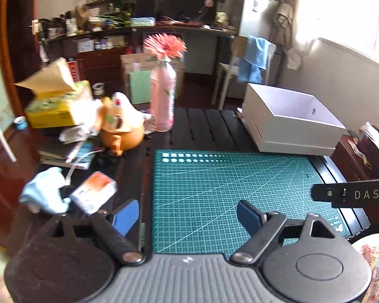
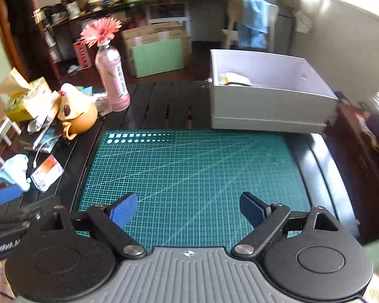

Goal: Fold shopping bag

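Both tools hovered low over the green cutting mat (image 2: 194, 171), which lay on the dark desk (image 2: 164, 101). The left hand-held gripper (image 1: 189, 217) had its 2 blue pads spread wide with nothing between them, and the right hand-held gripper (image 2: 189, 210) was the same, jaws apart and empty.

The shopping bag was not on the mat in either view. In the right wrist view something pale and yellow (image 2: 236, 78) lay inside the white box (image 2: 265, 108) that stood at the far edge of the mat. This was possibly the bag, but it was too small and half hidden behind the box wall to say for sure. In the left wrist view the inside of the box (image 1: 290, 126) showed only bare walls.

So the folding seemed not yet started, and the step in hand was likely to fetch the bag and bring it onto the mat. To do this well, 1 gripper should reach over the near wall of the box and pinch only a loose edge of the material, then lift slowly so that the box does not slide. The pink bottle (image 2: 112, 75) with its flower and the orange toy (image 2: 75, 116) stood to the left, well apart from the box, so they should not disturb the reach.
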The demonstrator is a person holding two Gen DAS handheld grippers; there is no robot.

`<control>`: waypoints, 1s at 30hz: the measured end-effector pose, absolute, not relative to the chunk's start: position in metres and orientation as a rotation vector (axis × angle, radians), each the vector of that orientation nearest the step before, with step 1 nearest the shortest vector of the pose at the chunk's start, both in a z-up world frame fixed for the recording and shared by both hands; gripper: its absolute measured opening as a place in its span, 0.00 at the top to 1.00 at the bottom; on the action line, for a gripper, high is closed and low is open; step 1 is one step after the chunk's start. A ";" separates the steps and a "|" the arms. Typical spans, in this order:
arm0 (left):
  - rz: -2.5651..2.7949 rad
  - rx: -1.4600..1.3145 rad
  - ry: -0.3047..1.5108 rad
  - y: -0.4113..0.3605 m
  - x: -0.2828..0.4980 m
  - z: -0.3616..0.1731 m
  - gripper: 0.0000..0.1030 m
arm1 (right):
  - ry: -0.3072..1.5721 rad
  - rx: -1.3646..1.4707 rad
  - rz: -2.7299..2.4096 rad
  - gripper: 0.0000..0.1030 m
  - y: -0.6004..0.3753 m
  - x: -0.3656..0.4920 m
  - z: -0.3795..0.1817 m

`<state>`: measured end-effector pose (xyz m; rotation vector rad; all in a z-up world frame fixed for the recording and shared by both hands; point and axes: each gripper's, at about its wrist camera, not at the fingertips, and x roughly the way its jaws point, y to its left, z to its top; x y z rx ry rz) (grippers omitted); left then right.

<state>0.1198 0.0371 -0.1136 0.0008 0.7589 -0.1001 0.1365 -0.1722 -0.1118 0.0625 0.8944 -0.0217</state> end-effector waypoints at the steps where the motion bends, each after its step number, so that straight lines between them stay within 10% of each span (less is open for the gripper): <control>1: -0.092 0.021 0.756 0.034 0.113 -0.106 0.18 | 0.883 0.044 -0.059 0.14 -0.170 0.126 -0.102; 30: 0.019 0.059 0.713 -0.002 0.008 -0.015 0.15 | 0.681 -0.022 -0.004 0.14 -0.169 -0.015 -0.016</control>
